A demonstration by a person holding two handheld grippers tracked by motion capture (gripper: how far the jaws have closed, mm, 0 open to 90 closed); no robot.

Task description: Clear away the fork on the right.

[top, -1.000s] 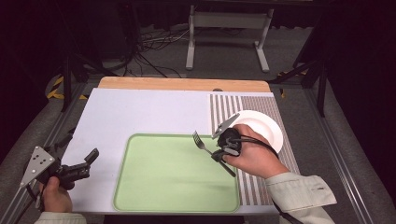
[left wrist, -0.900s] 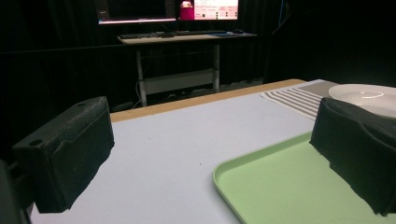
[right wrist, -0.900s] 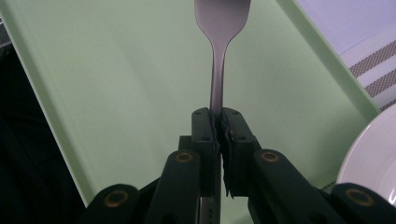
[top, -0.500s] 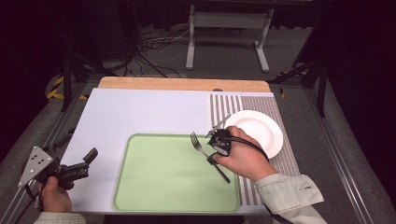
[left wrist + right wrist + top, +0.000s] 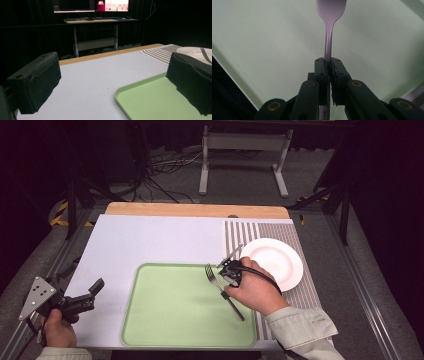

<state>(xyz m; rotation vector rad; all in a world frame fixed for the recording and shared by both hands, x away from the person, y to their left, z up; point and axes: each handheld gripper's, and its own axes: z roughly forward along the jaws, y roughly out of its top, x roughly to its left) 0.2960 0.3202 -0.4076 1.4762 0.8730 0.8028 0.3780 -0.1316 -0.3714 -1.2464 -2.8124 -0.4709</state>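
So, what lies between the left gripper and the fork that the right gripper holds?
In the high view, between the left gripper and the fork lie bare pale table surface and the bare green tray.

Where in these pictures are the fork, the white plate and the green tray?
fork (image 5: 215,277): high view, on its neck just below the tines.
white plate (image 5: 280,265): high view, on its bare middle.
green tray (image 5: 170,305): high view, on its bare floor.

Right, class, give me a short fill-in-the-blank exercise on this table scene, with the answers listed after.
1. The right gripper is shut on a ____.
2. The fork is held above the ____ tray.
3. The white plate rests on the ____ mat.
4. The left gripper has its jaws ____.

Missing words: fork; green; striped; open
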